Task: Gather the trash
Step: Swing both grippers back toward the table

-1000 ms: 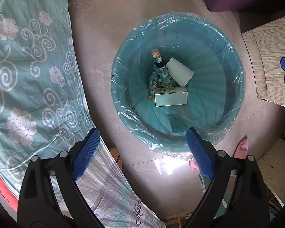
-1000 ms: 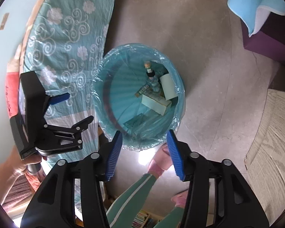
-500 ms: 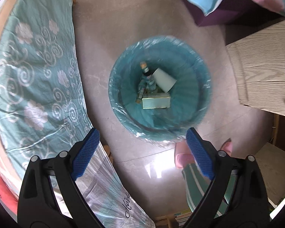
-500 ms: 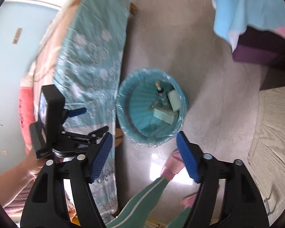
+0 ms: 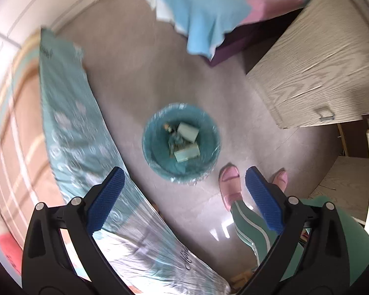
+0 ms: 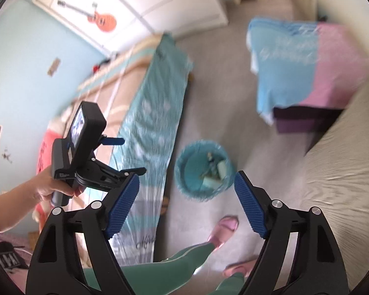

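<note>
A teal bin (image 5: pixel 181 145), lined with a clear plastic bag, stands on the grey floor (image 5: pixel 140 73) between a long bed (image 5: pixel 69 113) and a wooden cabinet (image 5: pixel 315 73). It sits near the bed's long edge, probably so that trash can be dropped straight in from above. Inside, at the bottom, lie a pale box (image 5: pixel 187 153), a white cup (image 5: pixel 189 131) and a small bottle (image 5: pixel 170 128), close together; the collected trash appears to be already in the bin.

The left gripper (image 5: pixel 183 199) points straight down from high over the bin, its blue pads spread as wide as they go, with nothing between them. The right gripper (image 6: pixel 186 206) tilts down toward the bin (image 6: pixel 204 169) from farther off; its jaws have just been opening and are wide apart, also empty. In the right view, a hand (image 6: pixel 49 189) holds the left gripper over the bed's edge.

A person's green trouser legs and pink slippers (image 5: pixel 230 184) stand just beside the bin. Both views are blurred.
</note>
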`<state>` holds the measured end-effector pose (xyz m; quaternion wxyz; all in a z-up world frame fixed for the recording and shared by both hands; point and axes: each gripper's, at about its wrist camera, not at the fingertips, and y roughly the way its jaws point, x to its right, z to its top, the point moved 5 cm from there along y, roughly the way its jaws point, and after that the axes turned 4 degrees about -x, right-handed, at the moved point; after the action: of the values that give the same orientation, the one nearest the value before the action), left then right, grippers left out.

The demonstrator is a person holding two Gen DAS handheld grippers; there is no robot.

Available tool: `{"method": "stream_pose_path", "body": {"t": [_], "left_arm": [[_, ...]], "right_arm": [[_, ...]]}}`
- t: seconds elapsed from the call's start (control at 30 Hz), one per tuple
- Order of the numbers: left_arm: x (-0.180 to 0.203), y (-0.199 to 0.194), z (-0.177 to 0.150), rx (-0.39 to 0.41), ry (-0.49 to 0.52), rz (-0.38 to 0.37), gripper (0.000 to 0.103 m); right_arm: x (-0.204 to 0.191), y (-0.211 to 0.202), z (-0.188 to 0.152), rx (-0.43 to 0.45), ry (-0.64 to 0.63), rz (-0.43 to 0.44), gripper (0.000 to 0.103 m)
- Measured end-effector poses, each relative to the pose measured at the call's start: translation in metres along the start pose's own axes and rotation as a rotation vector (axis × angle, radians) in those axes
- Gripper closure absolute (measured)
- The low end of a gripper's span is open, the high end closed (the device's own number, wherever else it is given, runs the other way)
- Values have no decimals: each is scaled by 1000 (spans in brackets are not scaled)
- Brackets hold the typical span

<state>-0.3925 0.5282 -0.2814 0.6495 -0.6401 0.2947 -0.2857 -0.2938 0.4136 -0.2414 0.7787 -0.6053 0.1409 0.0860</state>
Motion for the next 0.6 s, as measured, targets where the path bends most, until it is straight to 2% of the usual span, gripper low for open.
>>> {"method": "stream_pose_path", "body": {"t": [0.13,0.23,0.43,0.6], "left_arm": [[33,-51,18,70,46,16,7],[71,-95,35,161,110,-2,7],[171,-166,70,300,333,-40,7],[262,-189,83,336,537,-69,7]], "right_arm": [[14,-75,-15,123,49,-60,17],[28,-128,-37,210,90,-111,16],[79,-216,-97,314,225,-210,16],[115,-279,-154,372,298,-317,16]]}}
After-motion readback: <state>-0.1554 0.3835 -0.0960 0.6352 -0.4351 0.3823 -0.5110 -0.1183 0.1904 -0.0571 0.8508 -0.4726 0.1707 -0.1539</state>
